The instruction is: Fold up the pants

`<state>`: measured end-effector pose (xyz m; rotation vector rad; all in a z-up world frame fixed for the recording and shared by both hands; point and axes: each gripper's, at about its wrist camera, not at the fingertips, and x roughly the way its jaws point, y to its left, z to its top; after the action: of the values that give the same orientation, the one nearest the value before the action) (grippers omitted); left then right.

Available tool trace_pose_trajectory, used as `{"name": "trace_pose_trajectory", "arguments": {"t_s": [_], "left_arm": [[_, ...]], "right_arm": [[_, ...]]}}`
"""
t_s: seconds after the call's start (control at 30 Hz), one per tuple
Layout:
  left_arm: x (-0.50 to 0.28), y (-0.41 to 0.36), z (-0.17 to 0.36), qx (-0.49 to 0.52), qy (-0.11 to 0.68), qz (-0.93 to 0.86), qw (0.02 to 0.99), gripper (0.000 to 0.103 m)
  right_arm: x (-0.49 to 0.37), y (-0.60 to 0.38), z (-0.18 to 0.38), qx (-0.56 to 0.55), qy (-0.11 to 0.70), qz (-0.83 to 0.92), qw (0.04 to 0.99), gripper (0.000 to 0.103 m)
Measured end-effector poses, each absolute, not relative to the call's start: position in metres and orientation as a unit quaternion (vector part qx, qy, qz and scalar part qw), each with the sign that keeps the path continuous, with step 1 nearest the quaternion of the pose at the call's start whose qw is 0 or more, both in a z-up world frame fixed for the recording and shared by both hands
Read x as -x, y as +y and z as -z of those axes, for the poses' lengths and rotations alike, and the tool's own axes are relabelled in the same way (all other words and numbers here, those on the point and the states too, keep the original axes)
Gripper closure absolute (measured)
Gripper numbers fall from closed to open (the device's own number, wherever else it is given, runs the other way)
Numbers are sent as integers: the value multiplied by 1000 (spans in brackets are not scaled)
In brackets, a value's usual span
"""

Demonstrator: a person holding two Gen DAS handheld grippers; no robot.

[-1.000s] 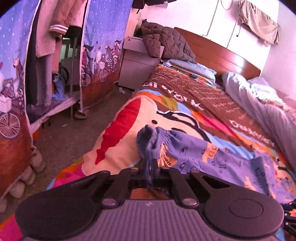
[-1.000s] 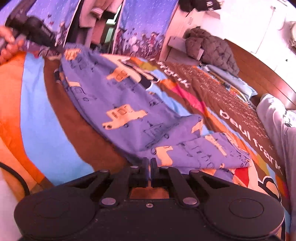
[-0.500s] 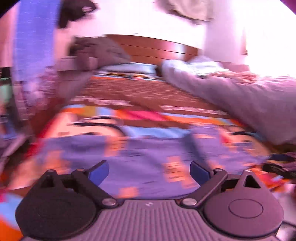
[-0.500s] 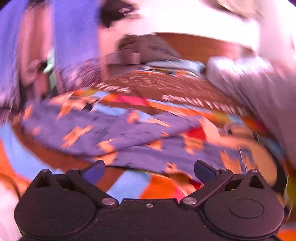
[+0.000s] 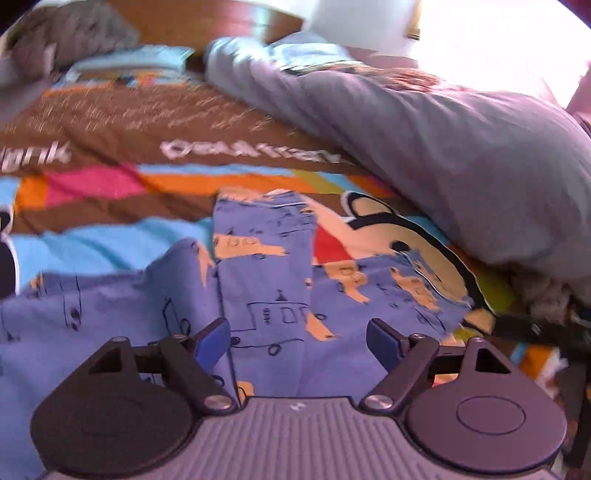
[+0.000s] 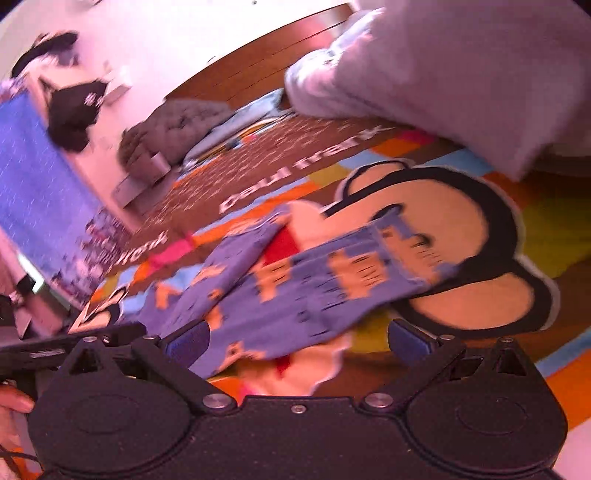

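The blue pants point(image 5: 266, 288) with orange prints lie on the colourful bedspread point(image 5: 92, 177), both legs pointing away from me. My left gripper point(image 5: 297, 343) is open and empty, its blue pads just above the pants' near part. In the right wrist view the pants point(image 6: 295, 291) lie spread with the legs apart. My right gripper point(image 6: 295, 338) is open and empty over their near edge. The left gripper's black body point(image 6: 74, 341) shows at the left of the right wrist view.
A bunched grey duvet point(image 5: 461, 147) lies along the right side of the bed. A wooden headboard point(image 5: 207, 18) stands at the far end, with pillows point(image 5: 129, 64) and a dark jacket point(image 6: 177, 125) near it. A blue wardrobe curtain point(image 6: 33, 177) hangs at the left.
Both grippers were shut on the pants a second ago. They have let go and opened, and both have swung to face the pants' legs.
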<state>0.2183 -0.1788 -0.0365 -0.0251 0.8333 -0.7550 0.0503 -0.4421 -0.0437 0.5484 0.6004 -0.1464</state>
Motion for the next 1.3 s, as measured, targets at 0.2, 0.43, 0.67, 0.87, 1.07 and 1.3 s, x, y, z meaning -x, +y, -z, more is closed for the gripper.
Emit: {"name": "trace_pose_trajectory", "arguments": {"t_s": [0.2, 0.43, 0.67, 0.87, 1.07, 1.3], "left_arm": [[-237, -179, 45, 45, 439, 297, 847, 26], [-236, -158, 55, 112, 456, 268, 842, 46], [-237, -147, 72, 186, 434, 270, 839, 65], [-241, -113, 102, 301, 418, 289, 807, 95], [-252, -114, 106, 323, 414, 313, 791, 98], [-256, -115, 112, 330, 424, 301, 788, 98]], "right_arm": [[-47, -458, 54, -312, 303, 63, 898, 1], [-54, -449, 52, -285, 322, 62, 901, 1], [-58, -450, 56, -288, 329, 59, 897, 1], [-63, -452, 44, -274, 321, 34, 906, 1], [-157, -438, -4, -130, 341, 14, 931, 11], [-340, -371, -7, -22, 434, -42, 900, 42]]}}
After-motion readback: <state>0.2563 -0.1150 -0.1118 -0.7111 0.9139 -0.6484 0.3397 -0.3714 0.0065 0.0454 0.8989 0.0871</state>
